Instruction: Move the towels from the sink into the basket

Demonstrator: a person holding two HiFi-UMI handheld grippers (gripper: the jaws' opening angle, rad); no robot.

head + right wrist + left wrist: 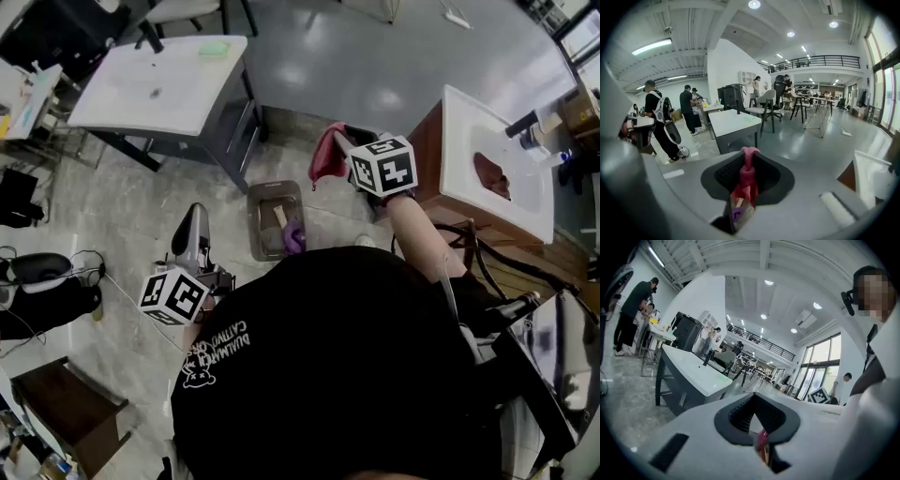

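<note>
My right gripper [343, 142] is shut on a pink towel [325, 156] and holds it in the air between the white sink [457, 141] and the basket [255, 225] on the floor. In the right gripper view the pink towel [746, 180] hangs bunched between the black pads [725, 174]. A dark red towel [493, 176] lies in the sink basin. The basket holds a purple towel [294, 236] and a tan one. My left gripper [194, 225] hovers left of the basket, fingertips together with nothing in them [753, 401].
A second white sink on a grey cabinet [159, 84] stands at the upper left, beyond the basket. Bags and cables [42, 272] lie on the floor at the left. A dark wooden box [66, 408] sits at the lower left. Several people [658, 117] stand far off.
</note>
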